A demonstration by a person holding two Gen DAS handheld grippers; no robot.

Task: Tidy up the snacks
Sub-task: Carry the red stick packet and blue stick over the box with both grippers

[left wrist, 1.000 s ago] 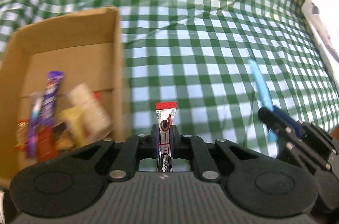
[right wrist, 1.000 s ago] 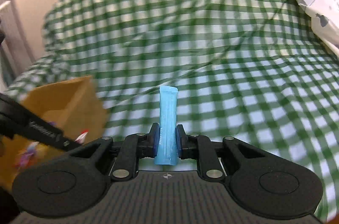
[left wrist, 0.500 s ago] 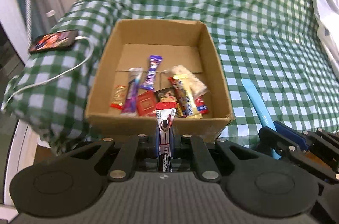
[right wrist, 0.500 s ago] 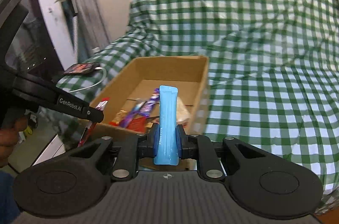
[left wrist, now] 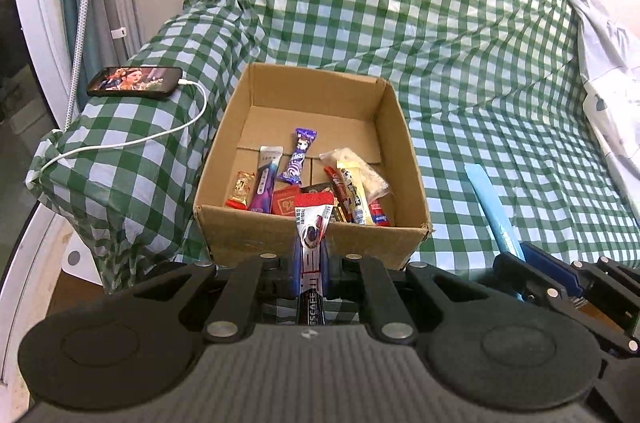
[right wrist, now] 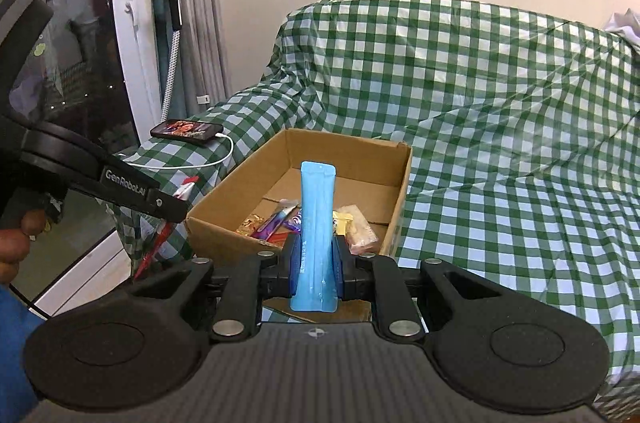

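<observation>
Here, the left gripper (left wrist: 310, 273) is clamped tight on a red-topped coffee stick sachet (left wrist: 313, 223), the packet standing upright between its pads just in front of the near wall of an open cardboard box (left wrist: 304, 237). The right gripper (right wrist: 316, 273) pinches a light blue stick packet (right wrist: 317, 219) near its lower end, the packet rising straight up from the narrow jaws, with the box beyond it. The box sits on a sofa draped in a green-and-white checked cloth (left wrist: 460, 63) and holds a jumble of wrapped snacks (left wrist: 304, 179) against its near wall. A phone (left wrist: 136, 83) with a lit screen lies on the covered armrest left of the box, a white cable (left wrist: 132, 143) plugged into it.
</observation>
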